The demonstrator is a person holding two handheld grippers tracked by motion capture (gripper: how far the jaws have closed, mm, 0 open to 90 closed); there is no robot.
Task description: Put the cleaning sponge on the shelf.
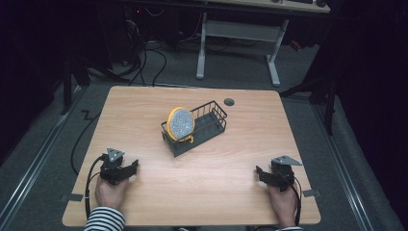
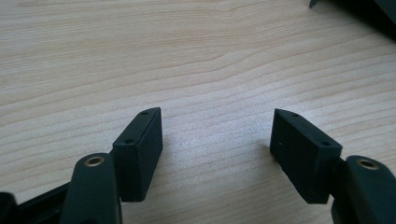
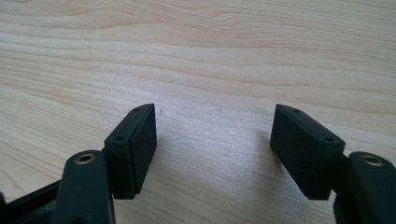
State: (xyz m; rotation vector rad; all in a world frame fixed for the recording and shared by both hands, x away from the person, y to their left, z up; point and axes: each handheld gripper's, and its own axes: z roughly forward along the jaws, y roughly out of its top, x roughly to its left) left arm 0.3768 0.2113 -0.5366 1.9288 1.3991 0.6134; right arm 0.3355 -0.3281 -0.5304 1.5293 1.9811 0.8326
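The 2 grippers are resting near the table's front edge, the left gripper (image 1: 129, 169) and the right gripper (image 1: 262, 174) both with jaws wide and empty. The plate (image 1: 181, 123) is standing upright in the rack (image 1: 214, 120), well apart. A careless grip is risking to tip it or drag the rack.

Left gripper (image 1: 126, 169) and right gripper (image 1: 266, 174), both hand-held, jaws spread.

Left gripper (image 2: 217, 133), fingers (image 2: 140, 151) wide apart over bare wooden table (image 2: 187, 56).
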